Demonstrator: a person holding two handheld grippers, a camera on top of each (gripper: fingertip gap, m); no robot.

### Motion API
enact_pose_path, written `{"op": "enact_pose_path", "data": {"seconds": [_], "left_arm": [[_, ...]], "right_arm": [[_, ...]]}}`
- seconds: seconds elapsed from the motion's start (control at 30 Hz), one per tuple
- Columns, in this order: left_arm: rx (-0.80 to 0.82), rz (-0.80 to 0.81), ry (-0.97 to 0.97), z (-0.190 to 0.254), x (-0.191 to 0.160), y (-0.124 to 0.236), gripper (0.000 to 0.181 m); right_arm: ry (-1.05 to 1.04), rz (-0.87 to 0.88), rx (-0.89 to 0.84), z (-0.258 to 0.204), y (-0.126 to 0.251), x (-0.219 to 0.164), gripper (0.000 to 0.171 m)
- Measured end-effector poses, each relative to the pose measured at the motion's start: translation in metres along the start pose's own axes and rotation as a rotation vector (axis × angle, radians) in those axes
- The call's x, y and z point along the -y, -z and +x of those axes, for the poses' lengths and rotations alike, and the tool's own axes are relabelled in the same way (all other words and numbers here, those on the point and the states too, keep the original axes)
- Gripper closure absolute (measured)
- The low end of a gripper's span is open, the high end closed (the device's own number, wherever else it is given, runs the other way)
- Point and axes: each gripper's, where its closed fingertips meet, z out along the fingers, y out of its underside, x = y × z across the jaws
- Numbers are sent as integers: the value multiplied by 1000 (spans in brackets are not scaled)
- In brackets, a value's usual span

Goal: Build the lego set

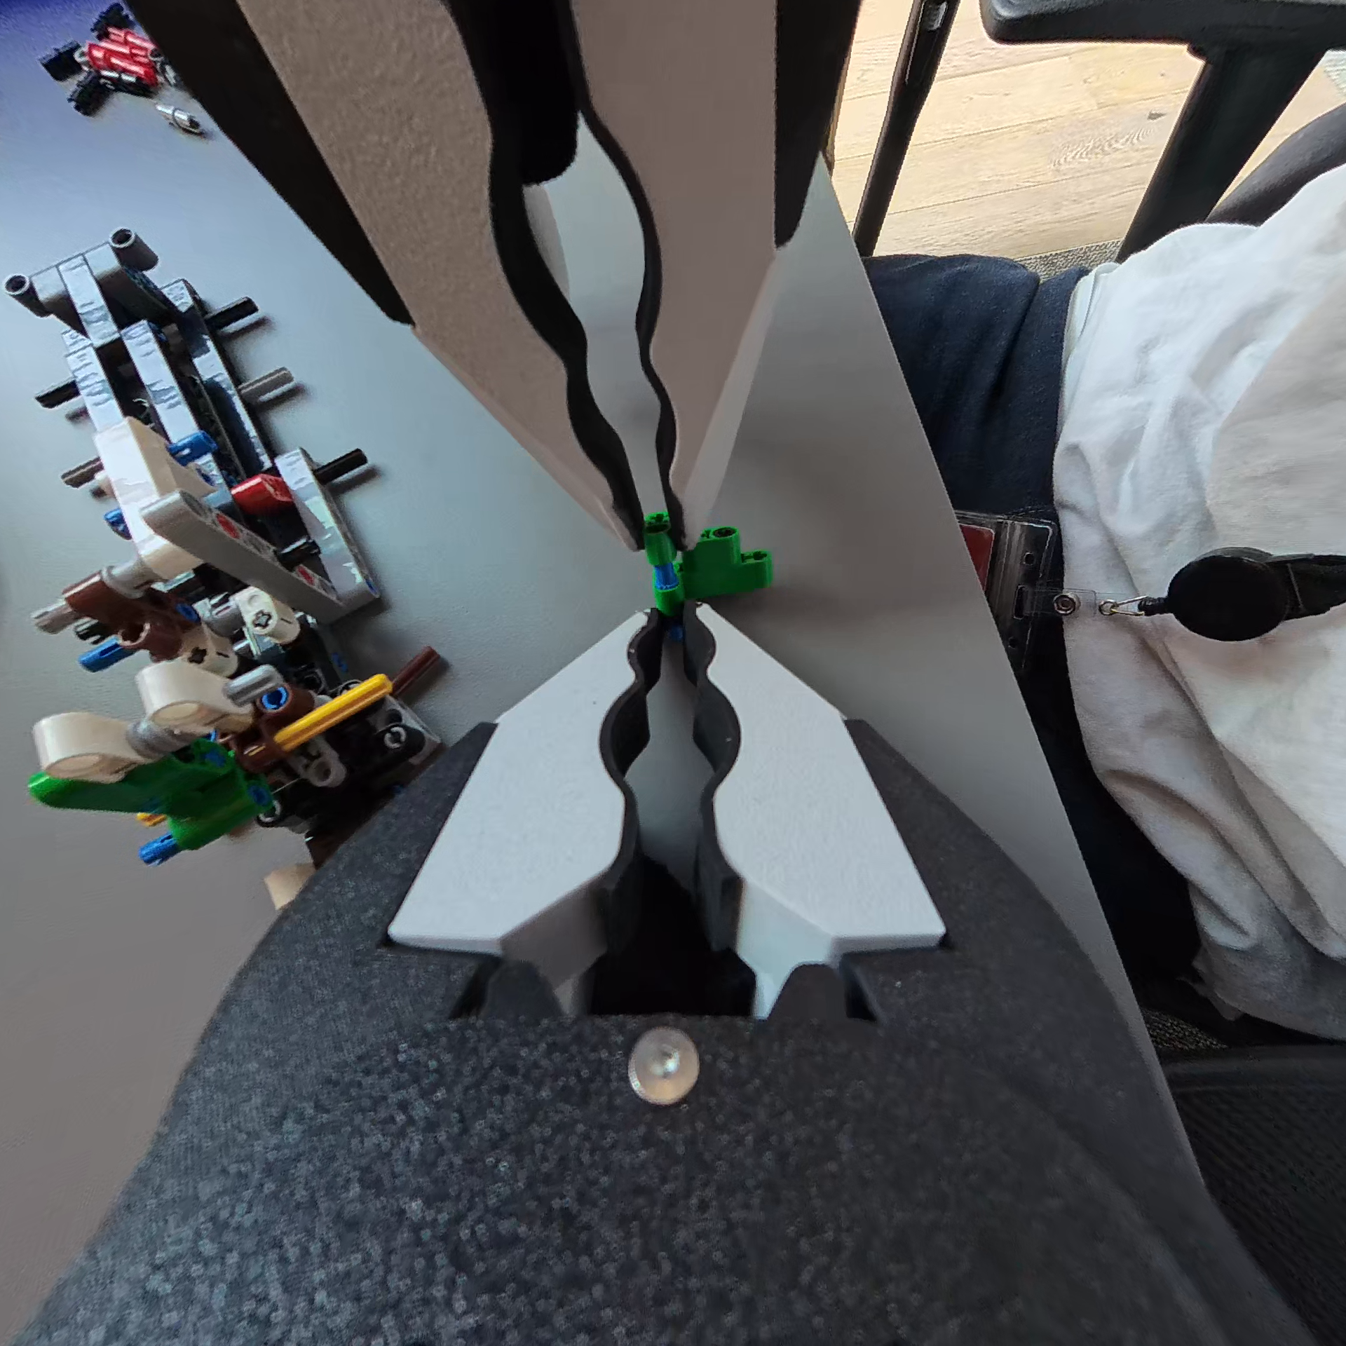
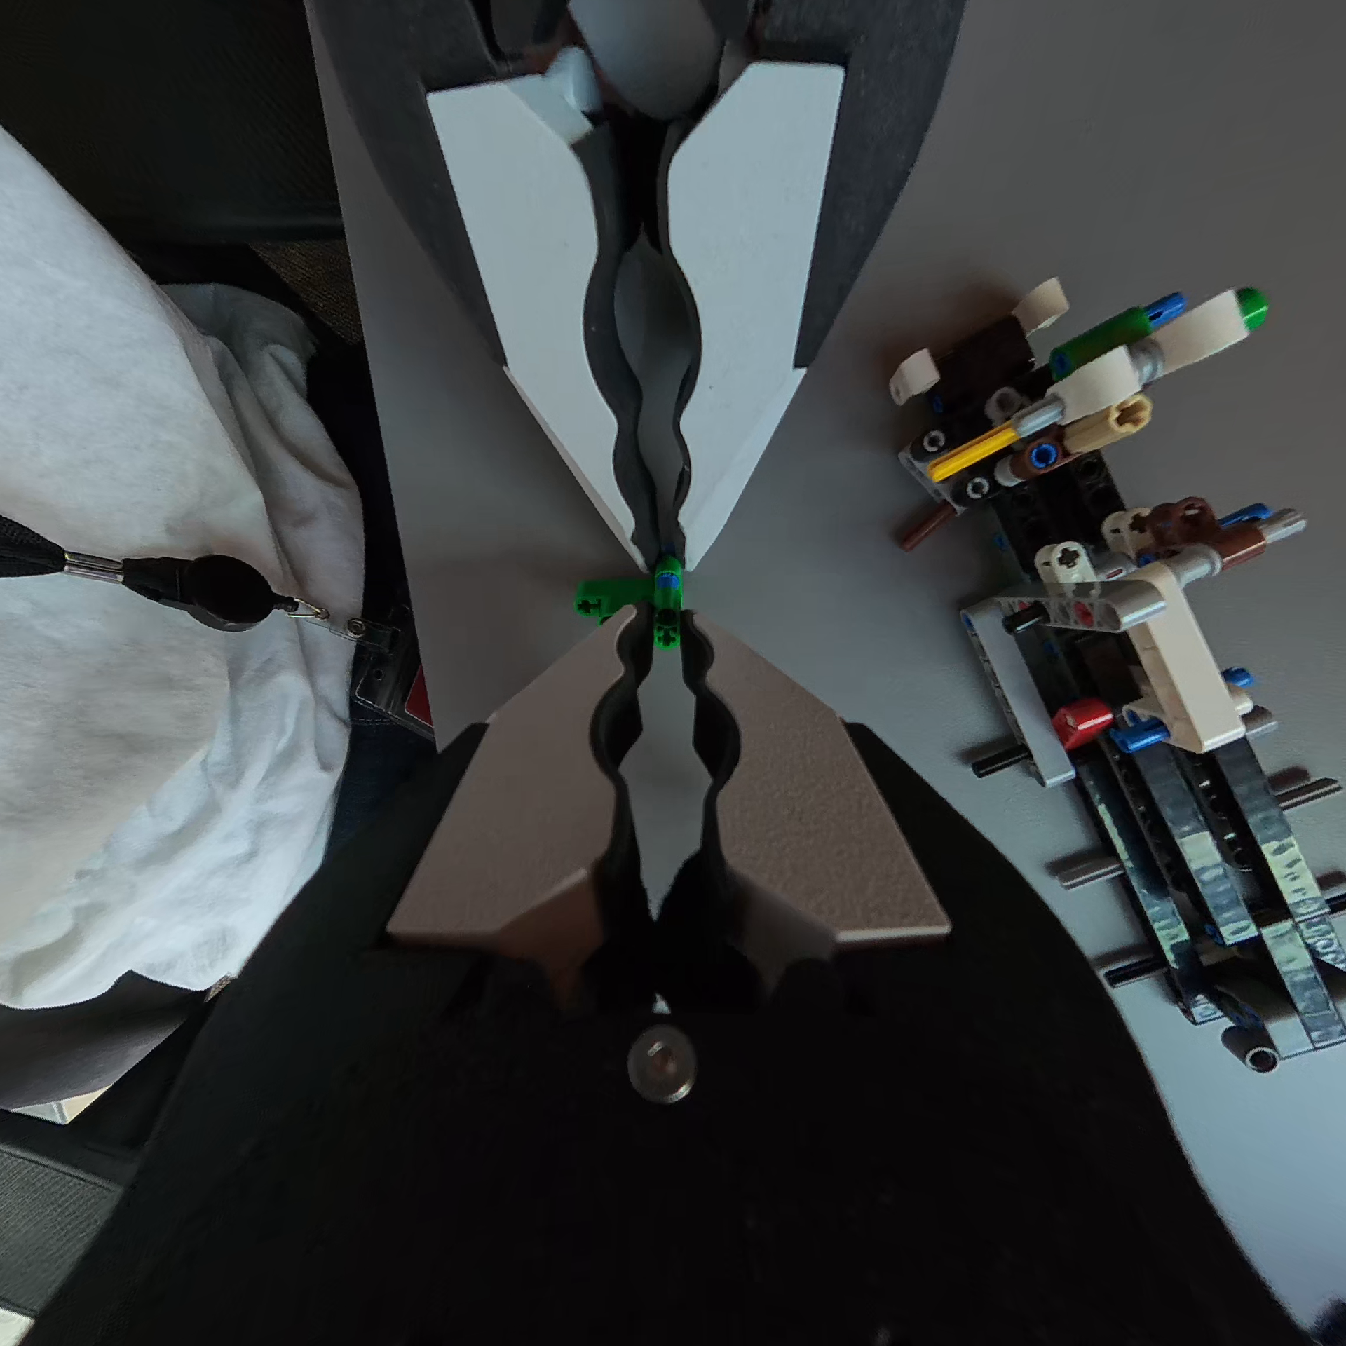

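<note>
left wrist view: we look out along the left gripper [image 1: 671, 619], very close, facing the right gripper [image 1: 659, 524] tip to tip | right wrist view: the opposite way along the right gripper [image 2: 664, 632] | shared: small green piece [image 1: 717, 564] [image 2: 659, 593], grey table [image 1: 451, 524], lego model [image 2: 1136, 655] aside

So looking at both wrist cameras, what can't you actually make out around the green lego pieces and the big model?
- Left wrist view: how the green pieces join; both grippers' fingertips cover the joint.
- Right wrist view: the blue pin in the green pieces is too small to judge its seating.
- Right wrist view: the lego model runs off the right edge.
- Left wrist view: the red and black parts are cut off at the top corner.
</note>
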Motion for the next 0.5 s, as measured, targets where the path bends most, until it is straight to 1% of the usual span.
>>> {"op": "enact_pose_path", "data": {"seconds": [0.2,0.4,0.5], "left_arm": [[-14,-2,17,0,0,0,178],[-16,-2,21,0,0,1,178],[-15,-2,23,-1,0,1,178]], "right_arm": [[-31,-40,21,0,-1,-1,165],[-154,-28,170,-2,-2,1,166],[-194,-38,152,-3,-3,1,165]]}}
